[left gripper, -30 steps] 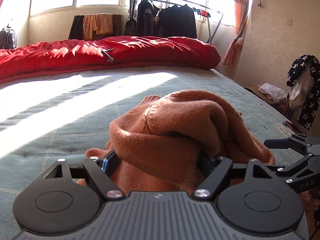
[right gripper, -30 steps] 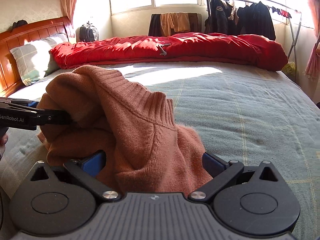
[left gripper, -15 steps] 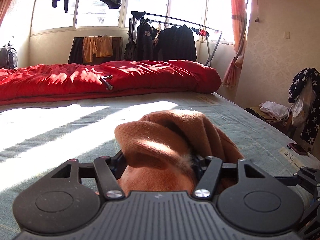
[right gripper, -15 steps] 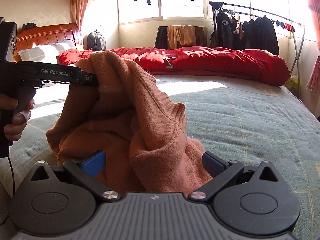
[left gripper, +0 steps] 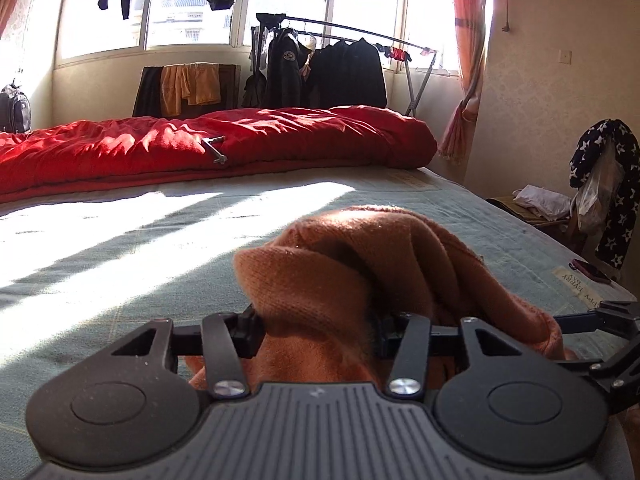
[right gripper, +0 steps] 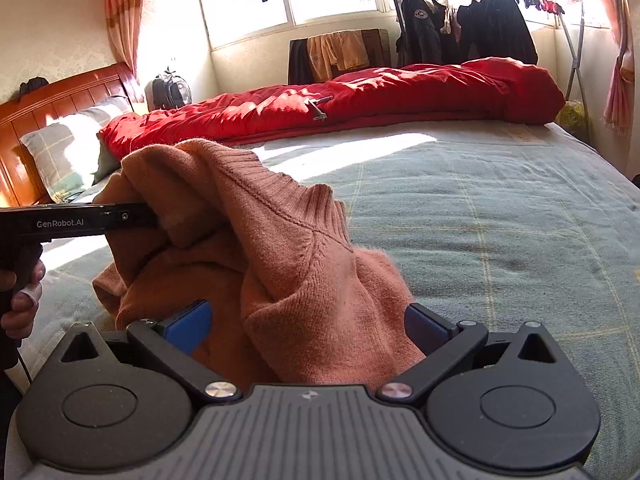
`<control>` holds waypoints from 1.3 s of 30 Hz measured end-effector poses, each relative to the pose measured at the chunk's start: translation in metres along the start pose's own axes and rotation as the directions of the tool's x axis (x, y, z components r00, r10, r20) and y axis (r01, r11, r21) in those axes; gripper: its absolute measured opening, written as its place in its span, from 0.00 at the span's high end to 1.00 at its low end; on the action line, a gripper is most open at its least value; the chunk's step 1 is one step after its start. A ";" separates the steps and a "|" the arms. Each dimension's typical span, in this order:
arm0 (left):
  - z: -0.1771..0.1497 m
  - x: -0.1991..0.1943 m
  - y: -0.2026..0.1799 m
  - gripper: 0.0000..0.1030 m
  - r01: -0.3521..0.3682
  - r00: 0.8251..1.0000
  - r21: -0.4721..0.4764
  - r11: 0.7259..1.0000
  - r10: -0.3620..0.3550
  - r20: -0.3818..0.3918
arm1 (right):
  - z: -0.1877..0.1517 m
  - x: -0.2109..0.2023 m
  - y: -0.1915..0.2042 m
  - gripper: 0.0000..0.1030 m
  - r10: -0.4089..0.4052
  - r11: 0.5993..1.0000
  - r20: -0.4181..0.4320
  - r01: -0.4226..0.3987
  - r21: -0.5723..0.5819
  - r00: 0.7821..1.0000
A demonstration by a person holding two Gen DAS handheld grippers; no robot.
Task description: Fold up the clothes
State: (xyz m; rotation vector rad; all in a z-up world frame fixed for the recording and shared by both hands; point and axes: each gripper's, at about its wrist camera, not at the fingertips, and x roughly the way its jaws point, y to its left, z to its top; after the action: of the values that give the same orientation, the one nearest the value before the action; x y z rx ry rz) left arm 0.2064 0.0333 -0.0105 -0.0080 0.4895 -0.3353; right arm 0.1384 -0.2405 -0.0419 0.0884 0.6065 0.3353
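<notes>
An orange knit sweater [left gripper: 340, 272] lies bunched on the grey-green bed sheet [left gripper: 120, 260]. My left gripper [left gripper: 320, 320] is shut on a thick fold of it, and the cloth hides the fingertips. In the right wrist view the left gripper [right gripper: 152, 220] comes in from the left and holds that fold raised above the bed. The sweater [right gripper: 280, 248] drapes over my right gripper [right gripper: 306, 320]. Its blue pads [right gripper: 188, 320] stand wide apart, open, with cloth piled between them. The right gripper's linkage [left gripper: 616, 320] shows at the right edge of the left wrist view.
A red quilt [right gripper: 400, 92] lies across the far side of the bed, with a pillow [right gripper: 68, 148] and wooden headboard at left. A hand [right gripper: 20, 304] holds the left gripper's handle. A chair with star-print cloth [left gripper: 608, 184] stands by the bed's right side. A clothes rack [left gripper: 340, 72] stands by the window.
The left gripper's jaws have narrowed on the sweater and lifted a fold off the bed. Both cameras now sit higher and tilt up. The right gripper's pads stay wide apart.
</notes>
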 end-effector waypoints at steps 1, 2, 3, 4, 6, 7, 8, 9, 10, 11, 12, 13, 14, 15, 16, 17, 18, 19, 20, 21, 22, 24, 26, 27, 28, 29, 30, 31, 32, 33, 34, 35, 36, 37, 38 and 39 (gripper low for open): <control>0.004 0.000 0.004 0.64 -0.004 1.000 -0.015 1.000 0.004 0.006 | 0.000 0.000 0.001 0.00 0.002 1.000 -0.001 -0.002 -0.003 1.000; 0.009 0.001 0.008 0.66 0.003 1.000 -0.035 0.999 -0.002 0.014 | -0.001 0.000 0.002 0.00 0.003 1.000 -0.003 -0.003 -0.006 1.000; 0.013 0.002 0.011 0.68 0.009 1.000 -0.053 0.999 -0.008 0.021 | -0.001 0.001 0.003 0.00 0.005 1.000 -0.004 -0.005 -0.008 1.000; 0.016 0.002 0.013 0.72 0.006 1.000 -0.058 0.998 -0.004 0.029 | -0.001 0.001 0.004 0.00 0.007 1.000 -0.005 -0.007 -0.011 1.000; 0.024 0.002 0.015 0.82 -0.027 0.998 -0.055 0.998 0.030 0.057 | 0.000 -0.002 0.006 0.03 0.018 0.999 0.004 -0.017 -0.027 1.000; 0.028 0.002 0.017 0.97 -0.043 0.996 -0.056 0.998 0.047 0.069 | 0.001 -0.003 0.007 0.04 0.020 0.999 0.008 -0.020 -0.036 1.000; 0.030 0.002 0.021 0.97 -0.053 0.995 -0.068 0.996 0.058 0.075 | 0.002 -0.005 0.008 0.07 0.023 0.999 0.011 -0.022 -0.046 1.000; 0.033 0.002 0.025 0.97 -0.063 0.994 -0.080 0.995 0.070 0.081 | 0.002 -0.006 0.009 0.07 0.025 0.998 0.015 -0.024 -0.055 1.000; 0.035 0.002 0.029 0.97 -0.073 0.993 -0.092 0.993 0.082 0.087 | 0.003 -0.007 0.009 0.07 0.027 0.998 0.019 -0.026 -0.064 0.999; 0.037 0.002 0.034 0.97 -0.081 0.992 -0.103 0.991 0.091 0.090 | 0.004 -0.009 0.009 0.07 0.028 0.998 0.025 -0.026 -0.065 0.999; 0.037 0.003 0.038 0.97 -0.077 0.993 -0.110 0.991 0.085 0.077 | 0.005 -0.010 0.007 0.07 0.032 0.998 0.031 -0.030 -0.063 0.999; 0.036 0.005 0.040 0.97 -0.069 0.995 -0.112 0.991 0.076 0.065 | 0.005 -0.010 0.006 0.07 0.034 0.998 0.031 -0.032 -0.058 0.999; 0.034 0.006 0.041 0.97 -0.054 0.997 -0.107 0.993 0.060 0.054 | 0.006 -0.011 0.004 0.07 0.037 0.998 0.032 -0.035 -0.053 0.999; 0.031 0.006 0.041 0.97 -0.031 0.998 -0.091 0.995 0.035 0.045 | 0.005 -0.010 0.003 0.07 0.043 0.998 0.028 -0.042 -0.051 0.999; 0.029 0.006 0.041 0.96 -0.005 0.999 -0.079 0.997 0.008 0.039 | 0.005 -0.010 0.002 0.08 0.049 0.998 0.025 -0.048 -0.048 0.998; 0.027 0.006 0.040 0.95 0.016 0.999 -0.068 0.998 -0.014 0.033 | 0.005 -0.009 0.000 0.09 0.055 0.997 0.022 -0.054 -0.046 0.998; 0.027 0.006 0.041 0.94 0.009 0.999 -0.067 0.998 -0.007 0.035 | 0.003 -0.008 -0.001 0.09 0.057 0.997 0.014 -0.056 -0.047 0.998; 0.027 0.006 0.042 0.94 0.002 0.999 -0.066 0.998 0.001 0.036 | 0.002 -0.006 -0.001 0.10 0.057 0.997 0.006 -0.057 -0.046 0.998; 0.028 0.006 0.042 0.94 -0.005 0.999 -0.065 0.998 0.008 0.038 | 0.000 -0.005 -0.002 0.10 0.056 0.998 0.002 -0.056 -0.040 0.998; 0.028 0.006 0.043 0.95 -0.012 0.999 -0.063 0.998 0.015 0.039 | -0.001 -0.004 -0.003 0.10 0.055 0.998 -0.003 -0.055 -0.033 0.998; 0.028 0.006 0.044 0.96 -0.019 0.999 -0.062 0.998 0.022 0.041 | -0.002 -0.003 -0.004 0.10 0.054 0.998 -0.007 -0.055 -0.027 0.998; 0.029 0.006 0.045 0.97 -0.038 0.998 -0.060 0.997 0.040 0.045 | -0.004 -0.003 -0.005 0.10 0.054 0.998 -0.009 -0.054 -0.017 0.998; 0.032 0.001 0.050 0.97 -0.099 0.993 -0.071 0.993 0.103 0.061 | -0.005 -0.004 -0.007 0.10 0.056 0.998 -0.011 -0.056 -0.009 0.998; 0.033 0.000 0.056 0.97 -0.124 0.990 -0.082 0.989 0.129 0.063 | -0.004 -0.004 -0.008 0.09 0.056 0.998 -0.013 -0.056 -0.008 0.998; 0.032 -0.001 0.063 0.97 -0.148 0.987 -0.096 0.984 0.154 0.054 | -0.004 -0.005 -0.008 0.09 0.056 0.998 -0.014 -0.057 -0.007 0.998; 0.031 -0.002 0.069 0.97 -0.173 0.983 -0.109 0.979 0.179 0.044 | -0.003 -0.006 -0.009 0.09 0.068 0.998 -0.013 -0.068 -0.005 0.998; 0.030 -0.003 0.076 0.97 -0.198 0.979 -0.122 0.973 0.203 0.034 | -0.003 -0.008 -0.009 0.08 0.080 0.997 -0.012 -0.080 -0.003 0.997; 0.028 -0.004 0.083 0.97 -0.222 0.974 -0.136 0.966 0.227 0.023 | -0.002 -0.009 -0.009 0.08 0.091 0.996 -0.011 -0.091 -0.001 0.996; 0.024 -0.004 0.091 0.97 -0.240 0.970 -0.153 0.959 0.243 0.005 | -0.002 -0.010 -0.010 0.07 0.103 0.995 -0.010 -0.103 0.002 0.995; 0.016 -0.002 0.101 0.97 -0.260 0.965 -0.172 0.950 0.259 -0.028 | -0.001 -0.012 -0.010 0.07 0.124 0.992 -0.008 -0.123 0.007 0.992; 0.008 -0.001 0.110 0.97 -0.279 0.960 -0.189 0.942 0.273 -0.059 | -0.001 -0.013 -0.010 0.07 0.144 0.990 -0.005 -0.144 0.012 0.990; 0.001 0.000 0.116 0.97 -0.287 0.958 -0.200 0.937 0.276 -0.080 | 0.000 -0.014 -0.010 0.07 0.163 0.986 -0.002 -0.163 0.017 0.987; -0.009 0.001 0.122 0.96 -0.294 0.955 -0.209 0.933 0.276 -0.110 | 0.000 -0.015 -0.011 0.07 0.177 0.984 0.002 -0.177 0.022 0.984; -0.016 0.002 0.126 0.96 -0.298 0.953 -0.214 0.930 0.275 -0.129 | 0.001 -0.015 -0.011 0.07 0.191 0.981 0.005 -0.191 0.026 0.982; -0.020 0.002 0.127 0.96 -0.298 0.952 -0.217 0.930 0.274 -0.134 | 0.003 -0.015 -0.013 0.06 0.202 0.979 0.011 -0.202 0.031 0.979; -0.023 0.001 0.128 0.95 -0.298 0.952 -0.221 0.929 0.272 -0.138 | 0.005 -0.013 -0.014 0.06 0.219 0.975 0.007 -0.219 0.037 0.976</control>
State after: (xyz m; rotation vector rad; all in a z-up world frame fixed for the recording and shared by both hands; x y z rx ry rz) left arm 0.2366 0.1557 -0.0426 -0.1532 0.6254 0.0116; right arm 0.1354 -0.2584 -0.0333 0.1928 0.6010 0.5375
